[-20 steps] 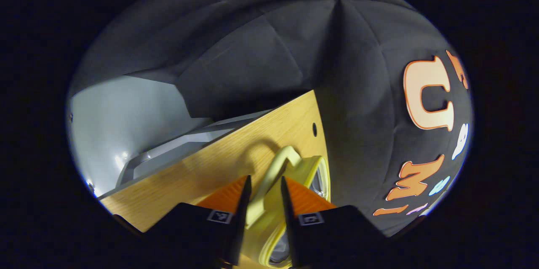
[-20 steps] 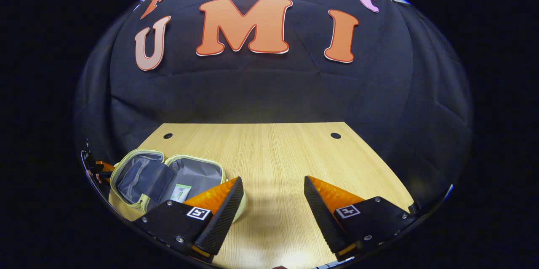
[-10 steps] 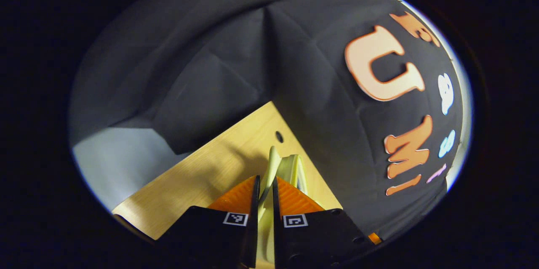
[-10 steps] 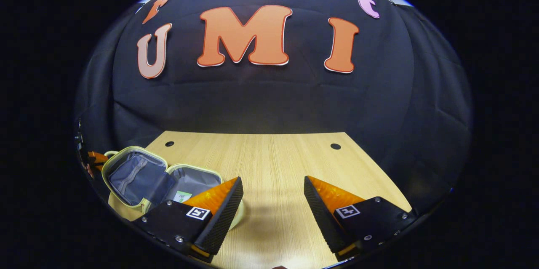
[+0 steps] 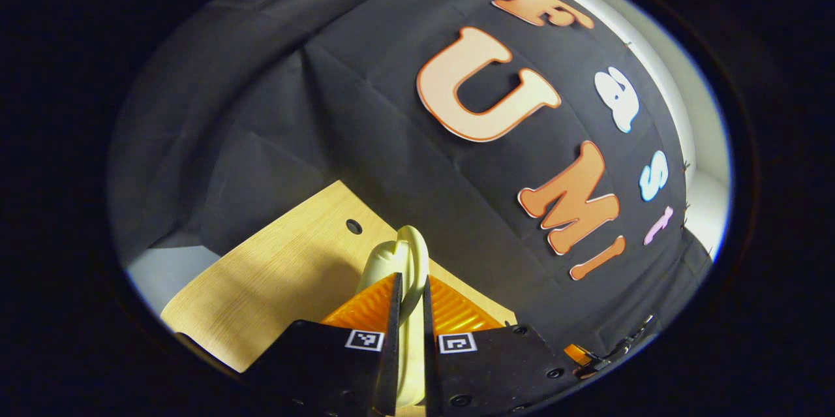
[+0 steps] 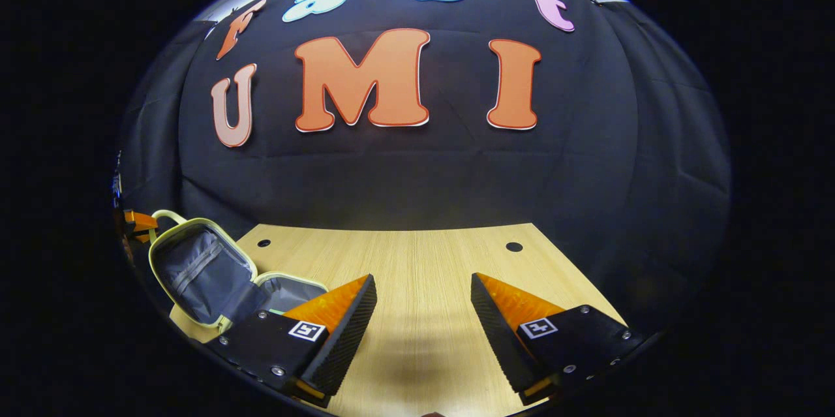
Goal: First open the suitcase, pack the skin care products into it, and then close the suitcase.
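A small pale-yellow suitcase with grey lining stands open at the table's left side, its lid raised half upright over the base. My left gripper is shut on the lid's yellow handle; from the right gripper view it shows at the lid's top edge. My right gripper hangs open above the table's near middle, holding nothing, to the right of the suitcase. One of its fingers covers most of the base's inside.
The wooden table has two small round holes near its far edge. The black cloth wall rises right behind it. A bare stretch of table lies to the right of the suitcase.
My left gripper has shut on the lid's handle and lifted it; the lid swung from lying flat to half upright. The right gripper stayed open and tilted slightly upward.
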`<state>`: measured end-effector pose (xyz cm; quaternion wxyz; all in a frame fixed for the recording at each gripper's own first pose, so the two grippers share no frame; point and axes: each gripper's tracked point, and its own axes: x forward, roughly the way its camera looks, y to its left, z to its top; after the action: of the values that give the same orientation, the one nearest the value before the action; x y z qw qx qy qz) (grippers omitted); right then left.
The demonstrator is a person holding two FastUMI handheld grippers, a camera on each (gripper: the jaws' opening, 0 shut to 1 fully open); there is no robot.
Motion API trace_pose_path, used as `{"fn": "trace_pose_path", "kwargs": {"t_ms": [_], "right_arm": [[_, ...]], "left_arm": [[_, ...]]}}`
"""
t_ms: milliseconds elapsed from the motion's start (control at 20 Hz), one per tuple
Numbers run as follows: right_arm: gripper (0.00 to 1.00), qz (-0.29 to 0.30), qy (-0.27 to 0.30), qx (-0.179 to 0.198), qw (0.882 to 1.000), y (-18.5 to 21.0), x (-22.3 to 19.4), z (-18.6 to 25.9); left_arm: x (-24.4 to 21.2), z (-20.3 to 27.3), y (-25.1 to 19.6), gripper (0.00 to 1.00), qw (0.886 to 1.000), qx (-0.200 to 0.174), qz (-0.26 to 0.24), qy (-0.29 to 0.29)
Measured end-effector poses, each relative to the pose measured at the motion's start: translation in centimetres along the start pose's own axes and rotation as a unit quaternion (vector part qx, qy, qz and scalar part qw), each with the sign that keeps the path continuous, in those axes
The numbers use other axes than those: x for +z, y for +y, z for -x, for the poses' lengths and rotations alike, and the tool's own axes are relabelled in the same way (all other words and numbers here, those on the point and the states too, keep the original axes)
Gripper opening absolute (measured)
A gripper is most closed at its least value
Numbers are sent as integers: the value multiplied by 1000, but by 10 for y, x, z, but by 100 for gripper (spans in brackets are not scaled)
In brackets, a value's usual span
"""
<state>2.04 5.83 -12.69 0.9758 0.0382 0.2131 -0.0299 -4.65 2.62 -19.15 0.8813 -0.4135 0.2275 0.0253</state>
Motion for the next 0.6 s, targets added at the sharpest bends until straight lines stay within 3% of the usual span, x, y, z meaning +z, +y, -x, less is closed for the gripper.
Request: {"fn": "trace_pose_path", "kwargs": {"t_ms": [400, 600], "right_arm": [[93, 3, -23, 28, 999, -54, 11, -3], [93, 7, -29, 34, 999, -76, 9, -2]], "left_arm": [[-45, 1, -113, 18, 988, 35, -153, 8], [-82, -9, -162, 20, 970, 55, -238, 20]]}}
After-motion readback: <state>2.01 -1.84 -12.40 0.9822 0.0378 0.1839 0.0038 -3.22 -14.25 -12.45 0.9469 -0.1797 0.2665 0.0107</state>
